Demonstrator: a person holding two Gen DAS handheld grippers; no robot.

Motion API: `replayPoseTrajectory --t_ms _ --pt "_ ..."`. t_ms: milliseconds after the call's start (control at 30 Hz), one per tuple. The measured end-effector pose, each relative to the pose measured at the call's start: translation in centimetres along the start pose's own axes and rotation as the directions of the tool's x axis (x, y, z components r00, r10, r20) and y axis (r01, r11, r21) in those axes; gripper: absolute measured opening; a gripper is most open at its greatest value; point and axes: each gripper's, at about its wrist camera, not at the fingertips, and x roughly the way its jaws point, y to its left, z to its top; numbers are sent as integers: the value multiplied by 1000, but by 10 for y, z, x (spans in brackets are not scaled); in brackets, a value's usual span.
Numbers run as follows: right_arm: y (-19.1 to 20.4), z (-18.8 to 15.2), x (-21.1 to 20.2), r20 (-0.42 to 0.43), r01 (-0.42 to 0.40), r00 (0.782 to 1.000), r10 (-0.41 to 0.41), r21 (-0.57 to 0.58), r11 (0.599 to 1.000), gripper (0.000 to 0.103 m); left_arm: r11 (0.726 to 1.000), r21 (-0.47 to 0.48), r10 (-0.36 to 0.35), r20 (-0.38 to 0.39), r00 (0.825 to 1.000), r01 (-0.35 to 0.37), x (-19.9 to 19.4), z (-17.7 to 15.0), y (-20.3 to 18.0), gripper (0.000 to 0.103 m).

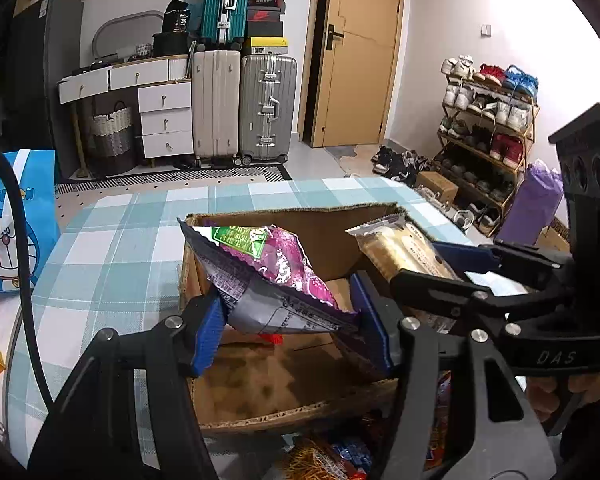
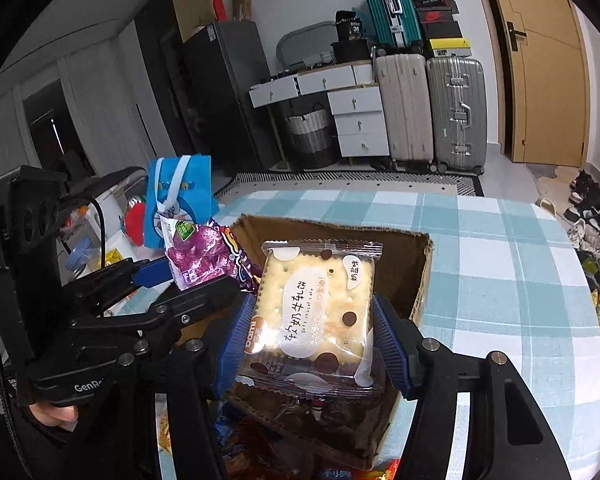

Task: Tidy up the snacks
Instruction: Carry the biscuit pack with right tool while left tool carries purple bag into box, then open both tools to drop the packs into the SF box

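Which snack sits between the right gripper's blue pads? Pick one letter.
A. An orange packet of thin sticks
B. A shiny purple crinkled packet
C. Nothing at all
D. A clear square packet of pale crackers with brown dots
D: in the right wrist view the right gripper has its pads pressed on both sides of the clear square cracker packet, above the open brown cardboard box, while the purple packet is in the left gripper.
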Motion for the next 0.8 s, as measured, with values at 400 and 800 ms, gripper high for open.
replayPoseTrajectory --t_ms 400,800 --pt "-1 -2 12 -12 50 999 -50 -50 998 60 1000 7 13 -41 999 -13 28 -10 -5 57" --pt "12 -4 -7 25 99 995 -97 -108 989 86 999 31 13 -44 999 -11 15 -14 -8 82"
